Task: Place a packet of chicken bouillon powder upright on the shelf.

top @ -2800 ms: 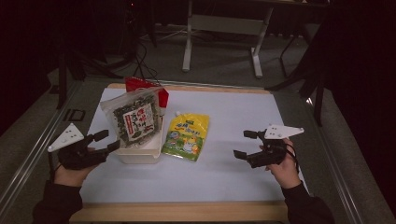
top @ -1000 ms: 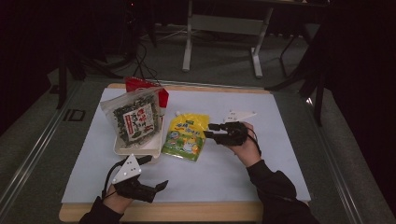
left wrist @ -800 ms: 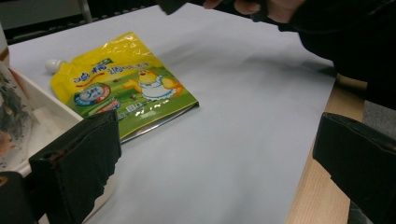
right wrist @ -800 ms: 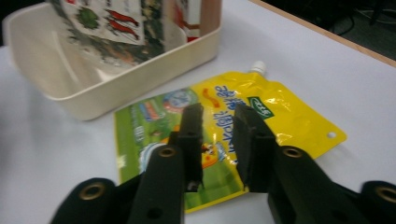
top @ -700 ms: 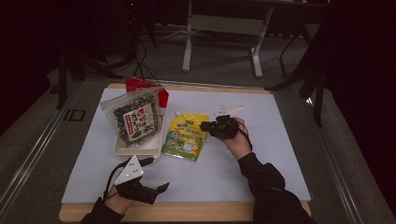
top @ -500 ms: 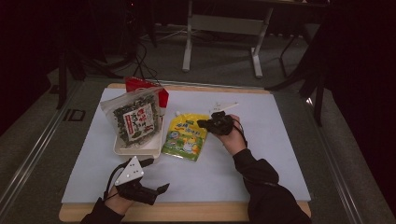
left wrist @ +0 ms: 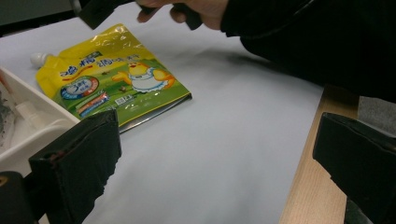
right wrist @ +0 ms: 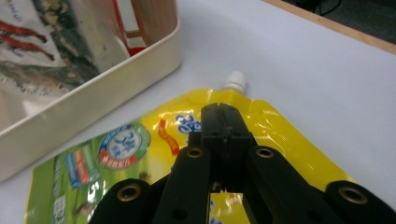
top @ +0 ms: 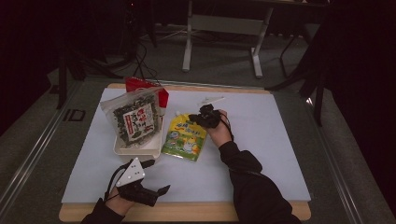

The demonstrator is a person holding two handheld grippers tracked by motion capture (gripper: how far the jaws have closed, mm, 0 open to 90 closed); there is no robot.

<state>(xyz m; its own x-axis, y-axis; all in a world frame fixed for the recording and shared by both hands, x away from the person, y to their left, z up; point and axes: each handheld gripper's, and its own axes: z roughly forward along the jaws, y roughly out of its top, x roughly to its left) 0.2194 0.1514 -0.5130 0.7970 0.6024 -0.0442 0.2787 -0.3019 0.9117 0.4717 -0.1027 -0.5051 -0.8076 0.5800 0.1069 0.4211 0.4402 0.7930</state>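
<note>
Yellow-green pouch (top: pixel 185 137) with small white cap (right wrist: pixel 234 79), cartoon print and glossy creases, flat on the white surface (top: pixel 261 154) just beside the cream tray (top: pixel 140 150). Right tool (top: pixel 201 117) over its upper part, jaws pressed together, nothing visibly pinched. Left tool (top: pixel 159 190) wide open, empty, near the front edge.

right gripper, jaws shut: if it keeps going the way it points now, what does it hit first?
Probably the yellow spouted pouch: the right gripper hangs just over its upper end, tips aimed toward the white cap. Whether it already touches is unclear; past the cap lies bare white mat.
</note>
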